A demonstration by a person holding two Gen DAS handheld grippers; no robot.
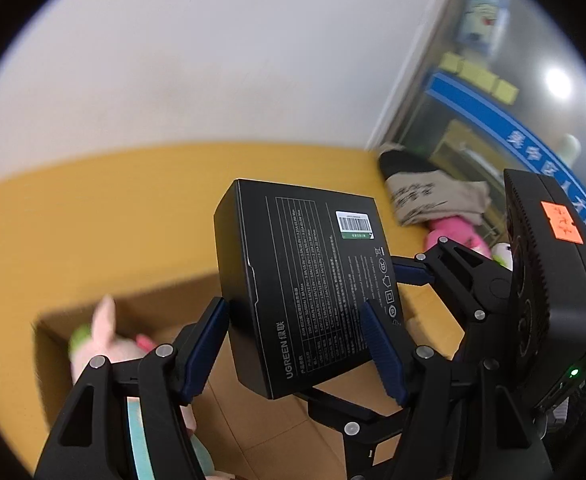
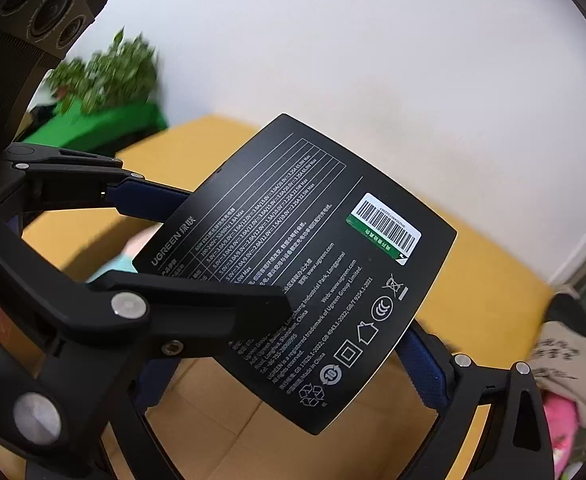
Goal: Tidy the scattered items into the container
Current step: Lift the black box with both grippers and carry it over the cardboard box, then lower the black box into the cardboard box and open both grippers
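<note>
**Both grippers on box over carton**

Left gripper and right gripper both clench the black UGREEN box above the open cardboard carton; uneven release could tip it outside the rim

left gripper: matte black linkage arms, silver round pivot pins, ribbed dark-blue finger pads | right gripper: same black frame, silver pins, one recessed screw, blue ribbed pads | camera housing: black, grilled edge, orange handwritten sticker, small green light glowing
</note>
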